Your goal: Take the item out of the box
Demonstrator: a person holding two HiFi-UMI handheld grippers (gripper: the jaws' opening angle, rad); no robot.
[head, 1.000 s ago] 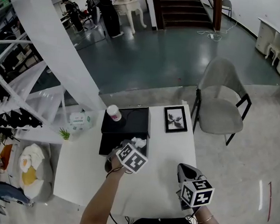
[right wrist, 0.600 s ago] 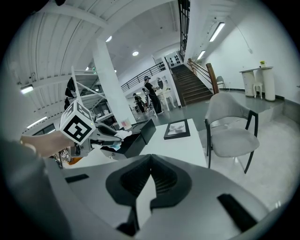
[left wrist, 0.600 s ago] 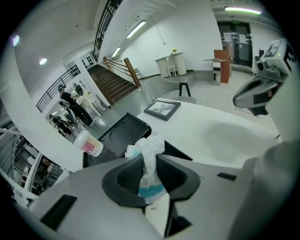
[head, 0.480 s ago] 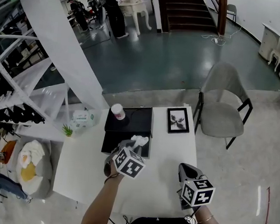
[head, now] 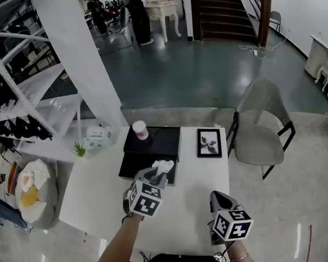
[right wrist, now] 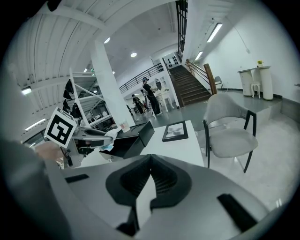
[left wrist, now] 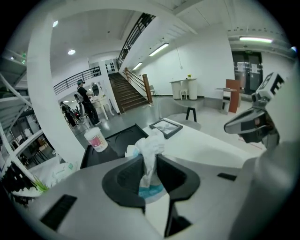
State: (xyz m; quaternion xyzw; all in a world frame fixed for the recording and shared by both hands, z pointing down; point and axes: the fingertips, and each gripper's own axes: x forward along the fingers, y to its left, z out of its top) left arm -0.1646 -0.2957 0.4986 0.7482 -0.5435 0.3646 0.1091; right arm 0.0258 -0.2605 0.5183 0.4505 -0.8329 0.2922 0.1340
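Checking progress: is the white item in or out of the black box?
Out: left gripper holds the white item clamped above the open black box.

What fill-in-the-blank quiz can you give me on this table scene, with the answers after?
The left gripper holds the crumpled white item over the ___ box.
The right gripper has its fingers shut on ___.
In the head view, the framed picture lies to the box's ___.
The cup carries a ___ label.
Missing words: black, nothing, right, pink.
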